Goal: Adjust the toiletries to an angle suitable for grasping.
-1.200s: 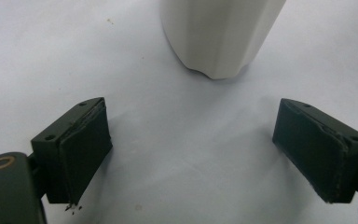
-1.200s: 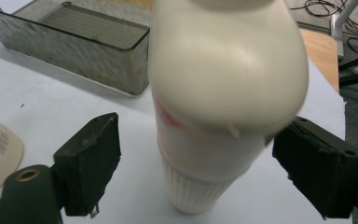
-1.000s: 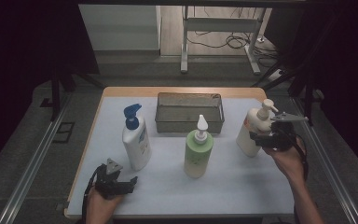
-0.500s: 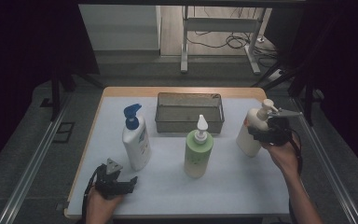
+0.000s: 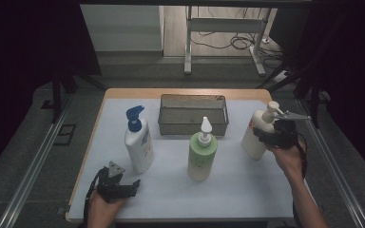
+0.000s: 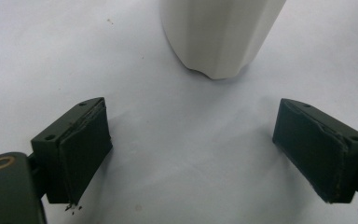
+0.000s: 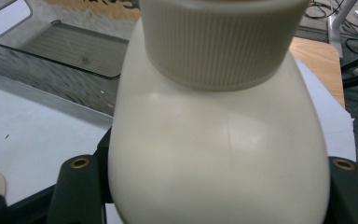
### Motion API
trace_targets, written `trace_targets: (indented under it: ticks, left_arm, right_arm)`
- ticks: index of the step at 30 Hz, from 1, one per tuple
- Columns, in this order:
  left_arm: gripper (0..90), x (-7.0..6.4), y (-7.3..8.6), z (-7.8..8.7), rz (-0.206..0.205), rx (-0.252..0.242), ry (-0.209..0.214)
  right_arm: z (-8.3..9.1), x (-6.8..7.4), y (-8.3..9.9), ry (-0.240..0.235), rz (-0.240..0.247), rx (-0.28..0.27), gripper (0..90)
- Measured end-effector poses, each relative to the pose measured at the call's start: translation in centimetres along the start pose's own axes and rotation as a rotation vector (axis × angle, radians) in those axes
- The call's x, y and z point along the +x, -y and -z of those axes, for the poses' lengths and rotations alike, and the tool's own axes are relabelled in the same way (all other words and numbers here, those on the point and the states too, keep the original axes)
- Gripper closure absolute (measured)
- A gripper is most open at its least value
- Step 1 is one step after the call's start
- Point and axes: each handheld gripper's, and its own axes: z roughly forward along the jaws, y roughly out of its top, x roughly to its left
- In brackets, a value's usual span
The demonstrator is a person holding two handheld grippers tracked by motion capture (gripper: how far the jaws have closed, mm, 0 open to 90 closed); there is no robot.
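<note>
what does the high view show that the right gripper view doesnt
High view alone: the whole table, the blue-capped bottle, the green bottle, the left gripper low at the near left with its jaws open, and both hands.

Right gripper view alone: the cream bottle's ribbed collar close up, with the right gripper's jaws tight against either side of the body below it.

Both: the cream bottle, the mesh tray beyond it, and the white table cover.
</note>
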Motion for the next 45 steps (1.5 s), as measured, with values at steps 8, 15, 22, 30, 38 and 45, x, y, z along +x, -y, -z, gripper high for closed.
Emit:
trace_targets:
  ticks: [8, 15, 22, 30, 38, 45]
  left_arm:
    - [10.6, 0.0, 0.0, 0.0, 0.0, 0.0, 0.0]
    - [10.6, 0.0, 0.0, 0.0, 0.0, 0.0, 0.0]
    - [10.6, 0.0, 0.0, 0.0, -0.003, 0.0, -0.001]
    - [10.6, 0.0, 0.0, 0.0, 0.004, -0.003, 0.0]
    - [10.6, 0.0, 0.0, 0.0, -0.003, 0.0, 0.001]
    - [10.6, 0.0, 0.0, 0.0, -0.003, -0.001, 0.001]
  right_arm:
    - [1.0, 0.3, 0.0, -0.003, 0.015, -0.024, 36.5]
    - [2.2, 0.9, -0.8, -0.006, 0.044, -0.027, 36.5]
    - [3.1, 1.7, -1.7, -0.026, 0.062, -0.034, 36.6]
    - [3.9, 2.8, -3.2, -0.044, 0.079, -0.051, 36.6]
    - [4.4, 3.9, -4.8, -0.072, 0.084, -0.066, 36.7]
    - [4.3, 4.9, -5.9, -0.096, 0.085, -0.072, 36.7]
